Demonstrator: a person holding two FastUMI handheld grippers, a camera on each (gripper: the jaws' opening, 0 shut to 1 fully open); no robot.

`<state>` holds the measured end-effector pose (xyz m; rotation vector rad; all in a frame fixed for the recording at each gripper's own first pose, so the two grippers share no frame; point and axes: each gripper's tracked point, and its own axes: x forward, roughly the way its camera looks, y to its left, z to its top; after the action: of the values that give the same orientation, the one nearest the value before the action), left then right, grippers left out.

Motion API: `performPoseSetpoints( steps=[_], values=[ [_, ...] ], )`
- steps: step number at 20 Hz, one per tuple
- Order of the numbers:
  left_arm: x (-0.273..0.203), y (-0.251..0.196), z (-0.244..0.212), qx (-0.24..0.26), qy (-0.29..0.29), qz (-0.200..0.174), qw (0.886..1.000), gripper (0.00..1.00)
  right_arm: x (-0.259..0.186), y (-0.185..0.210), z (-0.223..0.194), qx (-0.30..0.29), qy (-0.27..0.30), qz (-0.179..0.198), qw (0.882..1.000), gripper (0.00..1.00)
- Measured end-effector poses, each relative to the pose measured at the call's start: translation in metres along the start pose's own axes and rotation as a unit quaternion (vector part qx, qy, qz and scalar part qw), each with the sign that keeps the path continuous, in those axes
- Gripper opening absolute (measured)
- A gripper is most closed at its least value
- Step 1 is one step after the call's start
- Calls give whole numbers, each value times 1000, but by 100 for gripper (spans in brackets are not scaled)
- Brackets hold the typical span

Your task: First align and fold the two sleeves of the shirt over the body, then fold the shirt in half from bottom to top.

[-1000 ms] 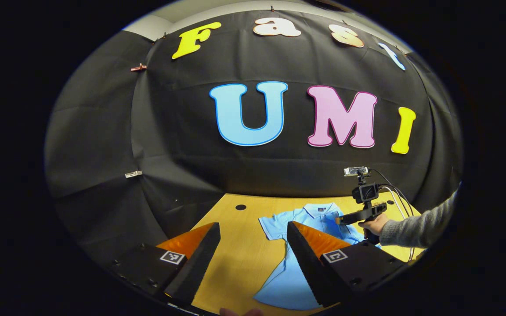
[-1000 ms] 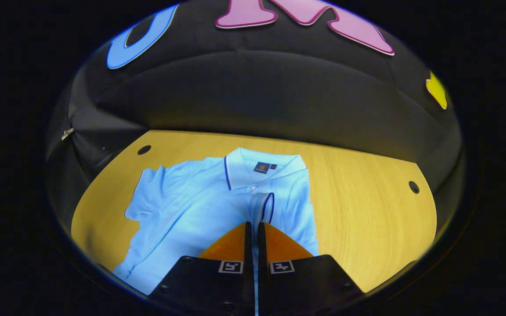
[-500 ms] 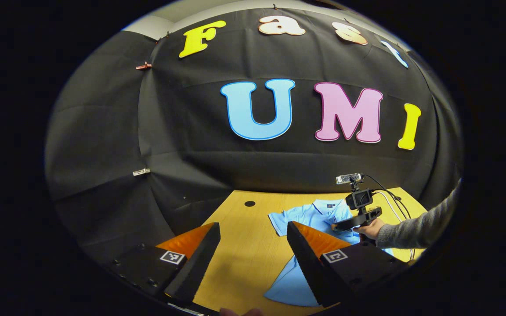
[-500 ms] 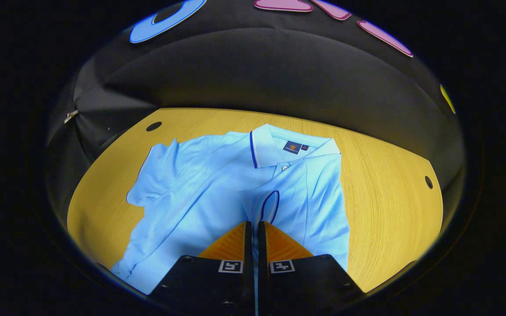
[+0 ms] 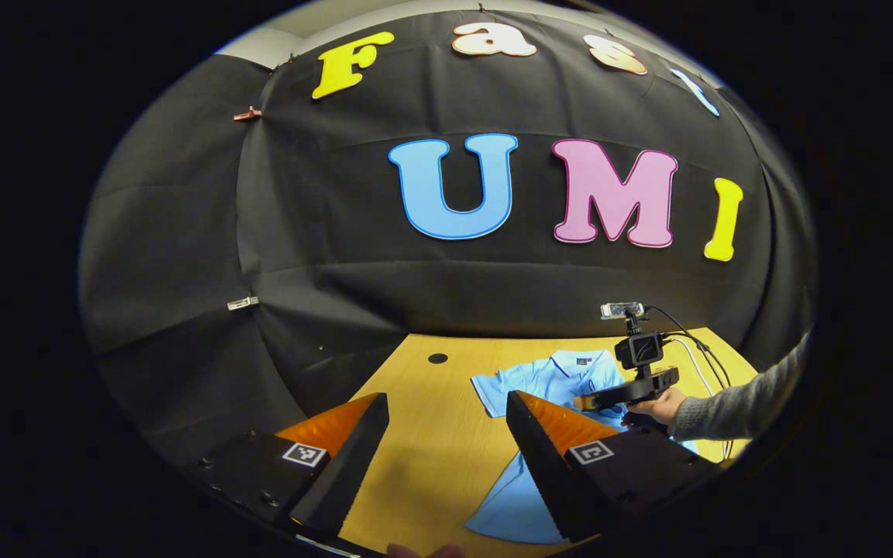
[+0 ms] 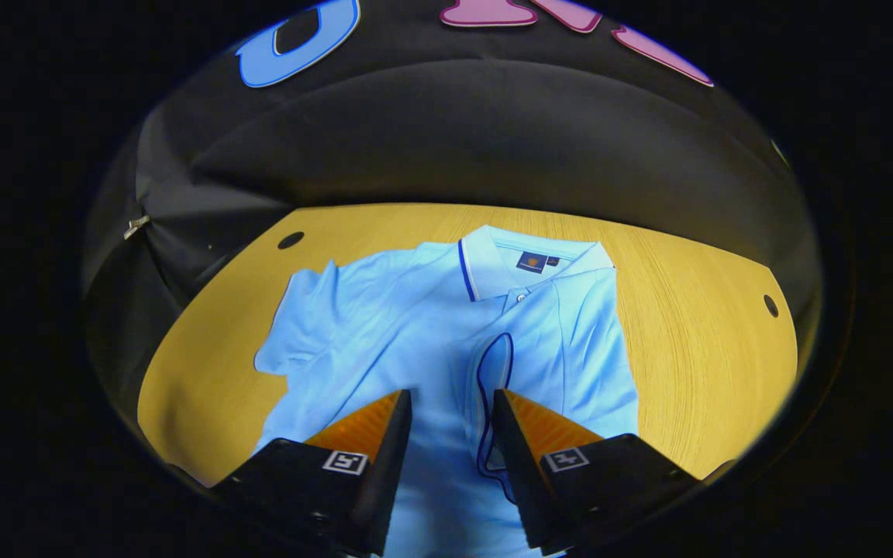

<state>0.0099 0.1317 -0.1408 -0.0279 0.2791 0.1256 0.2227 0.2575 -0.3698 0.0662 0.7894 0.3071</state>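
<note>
- Pale blue cotton, the shirt (image 6: 415, 325) lies flat on the wooden table (image 6: 694, 341), collar toward the booth wall, and I hang low over its chest.
- Fingers of my right gripper (image 6: 450, 407) stand apart and hold nothing; the folded right sleeve (image 6: 495, 372), dark-trimmed cuff showing, lies on the body between them.
- Out to the side, the left sleeve (image 6: 295, 333) is spread and rumpled, not folded over.
- Well off to that side, my left gripper (image 5: 446, 422) hovers above bare table with its fingers wide apart and empty. From there I see my right hand (image 5: 660, 404) over the shirt.
- Risk, as I judge it: one fingertip sits close to the loose cuff, so lifting away carelessly could snag it and flip the sleeve open.
- Grabbing the left sleeve by its bunched edge could drag the whole shirt sideways, leaving the two sleeves misaligned.
- Any crookedness now would carry into the bottom-to-top fold.
</note>
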Motion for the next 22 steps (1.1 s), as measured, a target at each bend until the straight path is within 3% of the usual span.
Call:
performPoseSetpoints(
  steps=[1,3,6,13,17,22],
  values=[
    [6,-3,0,1,1,-2,1000,98,-4,1,2,-1,-9,5,1000,78],
    [25,-12,0,7,1,-7,1000,98,-14,5,14,-2,-35,16,999,88],
    [49,-28,-1,18,5,-18,1000,98,-40,3,44,-10,-93,19,995,98],
    [133,-77,-6,28,11,-55,998,98,-131,-16,89,-18,-181,29,983,98],
    [206,-108,-33,-17,63,-86,994,98,-192,-42,95,-35,-215,31,975,98],
    [287,-102,-83,-24,138,-57,988,98,-256,-75,82,-30,-222,27,974,98]
  ],
)
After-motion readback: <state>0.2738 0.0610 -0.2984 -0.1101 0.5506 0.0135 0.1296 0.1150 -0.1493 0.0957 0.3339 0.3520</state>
